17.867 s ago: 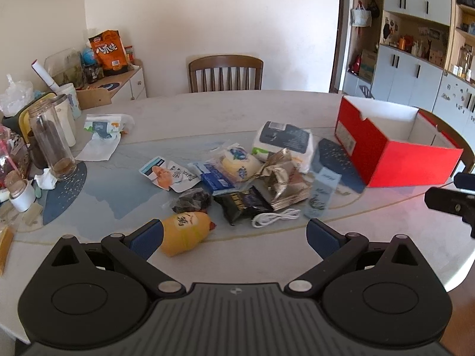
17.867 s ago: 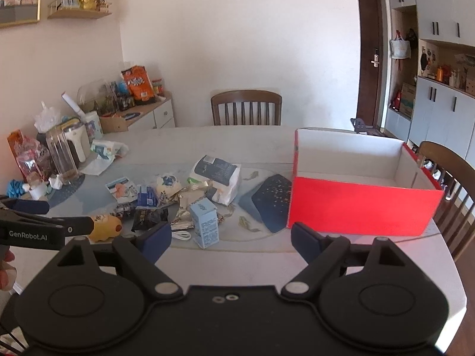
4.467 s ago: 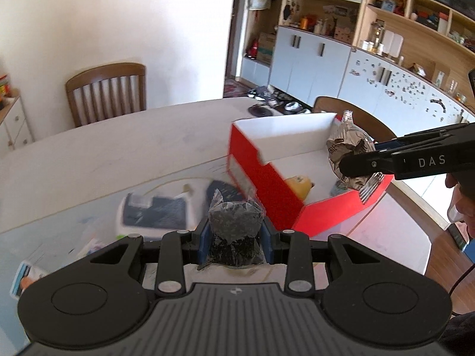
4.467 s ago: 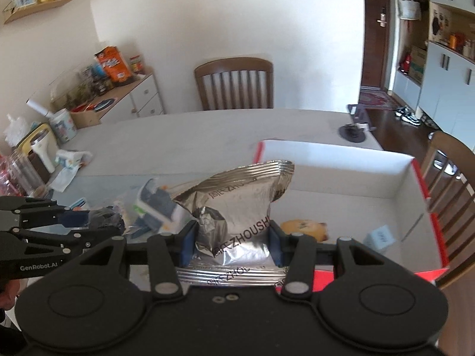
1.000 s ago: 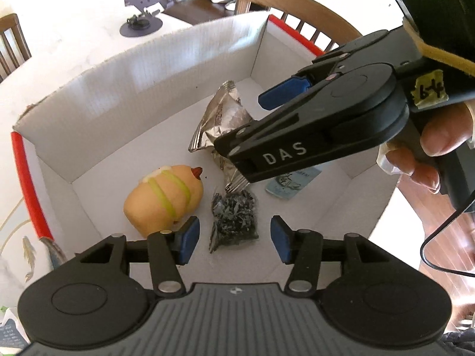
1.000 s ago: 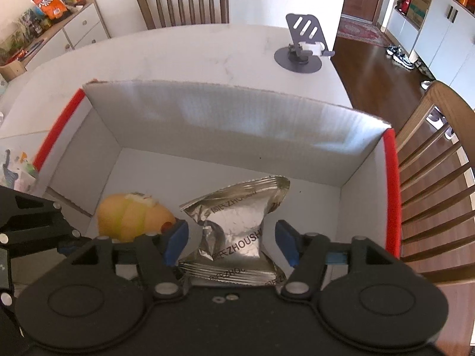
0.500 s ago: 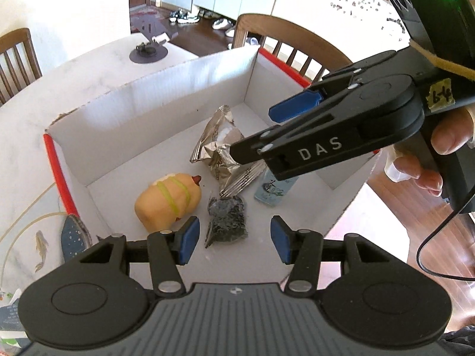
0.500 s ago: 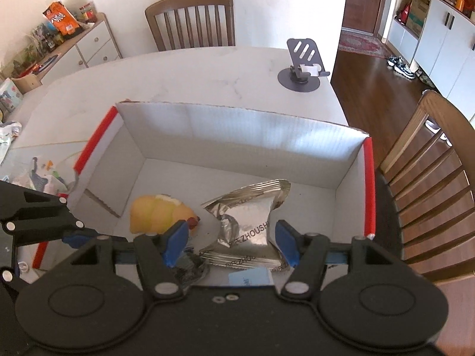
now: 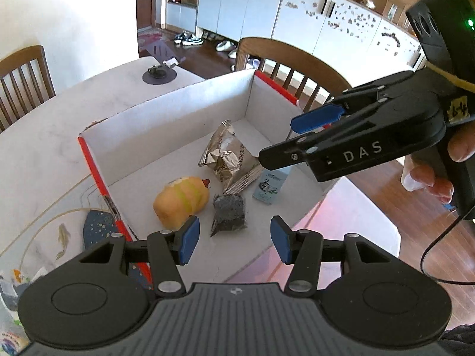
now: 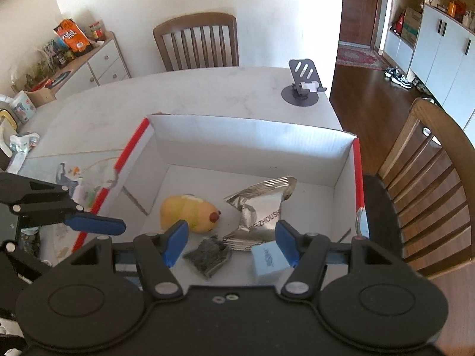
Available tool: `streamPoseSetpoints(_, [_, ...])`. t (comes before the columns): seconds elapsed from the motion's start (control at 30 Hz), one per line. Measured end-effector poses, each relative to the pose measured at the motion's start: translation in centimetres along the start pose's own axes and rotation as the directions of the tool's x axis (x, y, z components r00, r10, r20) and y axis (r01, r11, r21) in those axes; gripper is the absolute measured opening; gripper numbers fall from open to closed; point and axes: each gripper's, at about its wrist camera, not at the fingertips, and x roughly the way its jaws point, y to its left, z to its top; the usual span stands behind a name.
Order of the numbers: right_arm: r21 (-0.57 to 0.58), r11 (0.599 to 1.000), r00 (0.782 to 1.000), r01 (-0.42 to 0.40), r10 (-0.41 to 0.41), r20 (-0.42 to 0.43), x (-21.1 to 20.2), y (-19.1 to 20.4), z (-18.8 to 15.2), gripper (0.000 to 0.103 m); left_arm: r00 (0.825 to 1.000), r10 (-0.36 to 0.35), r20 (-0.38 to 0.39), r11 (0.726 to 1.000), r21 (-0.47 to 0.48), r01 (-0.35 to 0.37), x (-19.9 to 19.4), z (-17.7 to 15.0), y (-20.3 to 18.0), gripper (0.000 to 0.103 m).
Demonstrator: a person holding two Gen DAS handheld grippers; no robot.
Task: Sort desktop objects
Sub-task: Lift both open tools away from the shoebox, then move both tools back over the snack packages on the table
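The red box with white inside (image 9: 190, 109) (image 10: 246, 139) stands on the table. In it lie a yellow chick toy (image 9: 181, 197) (image 10: 188, 213), a silver foil snack bag (image 9: 230, 155) (image 10: 261, 207), a dark packet (image 9: 229, 213) (image 10: 209, 256) and a small light blue box (image 9: 270, 185) (image 10: 268, 259). My left gripper (image 9: 234, 238) is open and empty above the box's near edge. My right gripper (image 10: 231, 238) is open and empty above the box; it also shows in the left wrist view (image 9: 299, 136).
Wooden chairs (image 10: 196, 41) (image 10: 430, 178) stand at the far side and right of the table. A phone stand (image 10: 302, 89) sits behind the box. Loose packets (image 10: 71, 178) and a dark mat (image 9: 98, 227) lie left of the box.
Both grippers have pulled back and up from the box, open and empty. The foil bag and dark packet stay inside the box.
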Motion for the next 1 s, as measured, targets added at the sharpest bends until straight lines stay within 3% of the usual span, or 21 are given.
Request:
streamPoseSetpoints(0.17, [0.009, 1.0, 0.999, 0.008, -0.008, 0.038, -1.5, 1.0, -0.9, 0.064, 0.999, 0.009, 0.033, 1.0, -0.004, -0.009, -2.0, -1.3, -0.2, 0.051])
streamPoseSetpoints(0.37, [0.013, 1.0, 0.997, 0.022, -0.023, 0.068, -2.4, 2.7, -2.1, 0.065, 0.998, 0.017, 0.067, 1.0, -0.027, -0.015, -4.4, -3.2, 0.4, 0.06])
streamPoseSetpoints(0.5, [0.012, 1.0, 0.995, 0.021, -0.023, 0.097, -2.9, 4.2, -2.9, 0.068, 0.996, 0.005, 0.085, 0.999, -0.054, 0.0, -6.0, -4.8, 1.0, 0.075])
streamPoseSetpoints(0.8, [0.001, 1.0, 0.989, 0.001, -0.001, 0.145, -3.7, 8.1, -4.1, 0.085, 0.988, 0.032, 0.149, 0.992, -0.126, -0.013, -9.7, -8.4, 3.2, 0.089])
streamPoseSetpoints(1.0, [-0.016, 1.0, 0.987, -0.009, 0.011, 0.158, -3.6, 11.6, -5.0, 0.088, 0.978, 0.092, 0.187, 0.986, -0.157, -0.063, -12.2, -10.7, 5.2, 0.101])
